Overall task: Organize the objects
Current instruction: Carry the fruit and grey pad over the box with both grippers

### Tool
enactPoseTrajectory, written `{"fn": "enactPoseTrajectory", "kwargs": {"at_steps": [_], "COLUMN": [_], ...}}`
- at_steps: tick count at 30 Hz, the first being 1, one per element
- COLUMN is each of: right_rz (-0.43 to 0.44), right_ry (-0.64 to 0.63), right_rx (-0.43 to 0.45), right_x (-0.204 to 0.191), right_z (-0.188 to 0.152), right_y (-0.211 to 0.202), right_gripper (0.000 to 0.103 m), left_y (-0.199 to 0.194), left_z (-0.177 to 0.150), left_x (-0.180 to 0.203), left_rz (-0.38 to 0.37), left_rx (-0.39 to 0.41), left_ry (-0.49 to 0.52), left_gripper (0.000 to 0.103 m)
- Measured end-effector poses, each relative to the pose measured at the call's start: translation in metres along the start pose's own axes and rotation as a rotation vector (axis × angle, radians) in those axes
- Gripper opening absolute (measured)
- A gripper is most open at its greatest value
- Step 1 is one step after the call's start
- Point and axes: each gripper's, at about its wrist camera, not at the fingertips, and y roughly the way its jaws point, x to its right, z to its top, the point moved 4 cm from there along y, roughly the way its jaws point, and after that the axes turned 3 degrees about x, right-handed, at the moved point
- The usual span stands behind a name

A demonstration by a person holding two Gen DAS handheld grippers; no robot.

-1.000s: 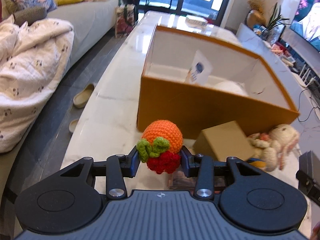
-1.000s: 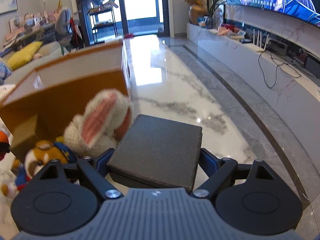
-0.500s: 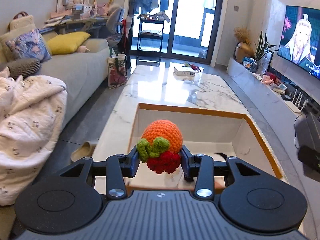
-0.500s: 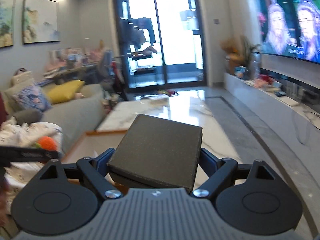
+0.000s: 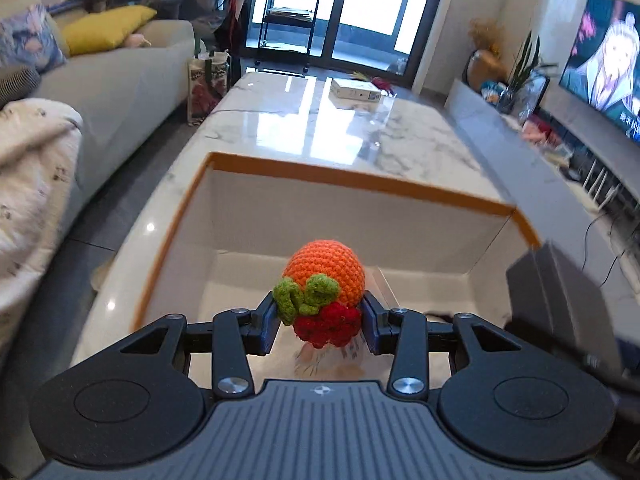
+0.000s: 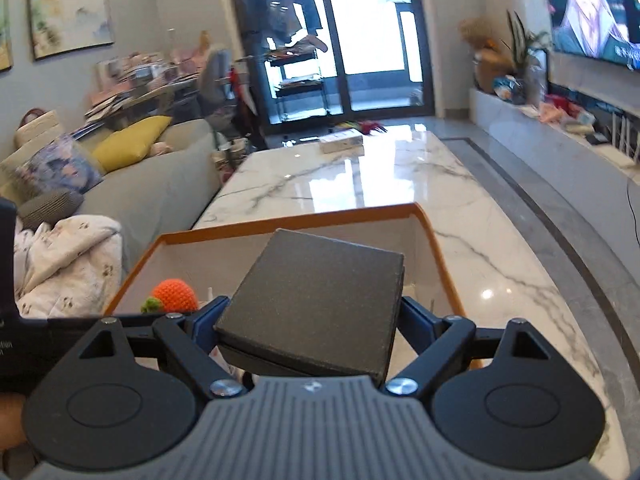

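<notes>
Whereas a second ago the orange box (image 5: 360,184) was seen from outside, with a small cardboard box and plush toys lying at its near wall, its white interior is now looked into from above, and those things are no longer in view. The crocheted orange toy (image 5: 324,280) is pinched between the pads of the left tool (image 5: 320,324), as it was before, and is held over the box's open top. The dark grey flat case (image 6: 316,308) is clamped across its width by the widely set right tool (image 6: 312,320), unchanged in grip, and is now held over the box at its 3 o'clock side; earlier it was held over the floor beside the table. In the left wrist view the case appears blurred at 3 o'clock of the toy.

No brand or label can be read; small white lettering at the left edge of the right wrist view is too small to make out.

One open box, one crocheted toy and one grey case are counted. On the marble table (image 5: 320,120), toward 12 o'clock, one small white packet (image 5: 354,90) is seen. Two tools are in view, one per hand.
</notes>
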Motion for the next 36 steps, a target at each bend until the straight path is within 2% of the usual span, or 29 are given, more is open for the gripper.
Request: {"fn": "enactPoseTrajectory", "kwargs": {"at_steps": [3,6,9,15,18,26,36], "right_rz": [-0.009,0.002,0.019,0.056,0.062,0.026,0.008], "right_ry": [-0.005,-0.020,-0.018,-0.063,-0.088,-0.082,-0.091], "right_rx": [-0.003,-0.018,-0.037,-0.097,-0.131,-0.247,-0.333], "right_x": [0.006,0.006,0.004,-0.004,-0.009,-0.004,-0.003], "right_z": [0.000,-0.002,-0.004,-0.010,-0.016,-0.033,-0.033], "right_y": [0.002,0.004,0.006,0.014,0.024,0.047,0.055], "right_gripper": [0.089,0.089,0.089,0.089,0.089,0.088,0.087], "left_y": [0.006,0.011,0.015,0.015,0.019,0.027,0.032], "left_z": [0.003,0.000,-0.003,-0.003,-0.008,-0.017,-0.022], "left_x": [0.003,0.002,0.001,-0.002,-0.004,-0.005,-0.010], "left_rz": [-0.001,0.040,0.026,0.123,0.143,0.171,0.220], "left_rx": [-0.010,-0.044,-0.076,-0.118,-0.146,-0.223,-0.292], "left_ry": [0.013,0.028,0.016,0.070,0.081,0.088,0.107], "left_gripper": [0.047,0.048,0.048,0.048,0.048,0.048,0.048]}}
